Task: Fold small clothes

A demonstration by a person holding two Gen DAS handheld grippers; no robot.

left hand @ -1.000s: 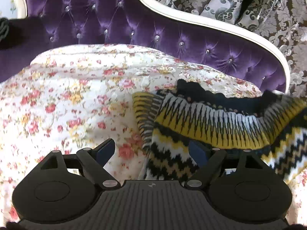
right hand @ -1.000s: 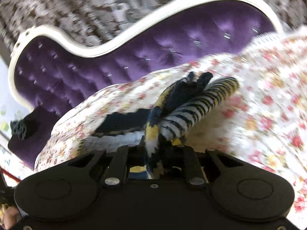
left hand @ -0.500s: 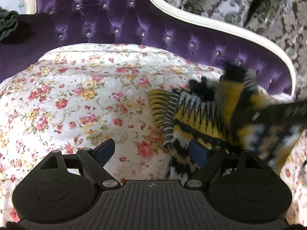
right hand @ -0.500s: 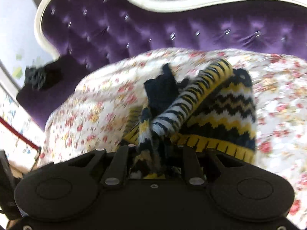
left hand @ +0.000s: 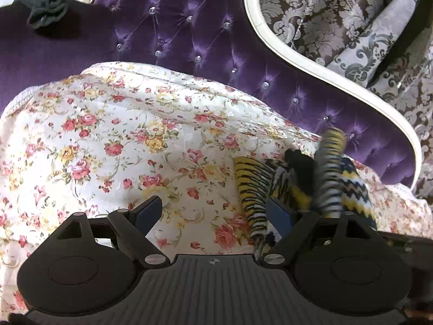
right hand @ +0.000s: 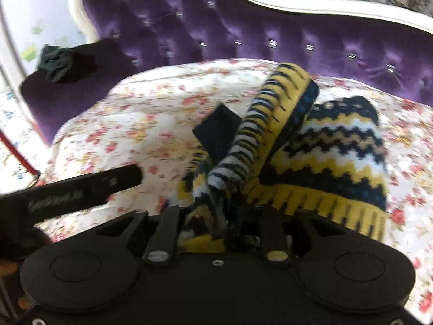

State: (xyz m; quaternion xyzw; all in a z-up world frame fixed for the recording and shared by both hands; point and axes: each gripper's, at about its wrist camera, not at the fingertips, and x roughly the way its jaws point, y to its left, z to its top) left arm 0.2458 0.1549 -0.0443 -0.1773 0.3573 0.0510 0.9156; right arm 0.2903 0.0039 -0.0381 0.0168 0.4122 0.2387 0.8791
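A small knitted garment with yellow, black and white zigzag stripes (right hand: 333, 162) lies on the floral quilt (left hand: 108, 140). My right gripper (right hand: 219, 216) is shut on a bunched edge of it and holds a striped flap up over the rest. In the left wrist view the garment (left hand: 257, 187) lies at the right, by my right-hand finger. My left gripper (left hand: 213, 211) is open and empty above the quilt, and it shows as a dark bar in the right wrist view (right hand: 81, 192).
A purple tufted sofa back (left hand: 203, 40) with a white frame (left hand: 297, 62) rises behind the quilt. A dark crumpled cloth (left hand: 46, 5) sits on the purple armrest at far left. Patterned curtains (left hand: 351, 13) hang behind.
My right gripper has carried the garment's edge leftward over its body, so the garment is bunched narrower. My left gripper stayed open and shifted left, away from the garment.
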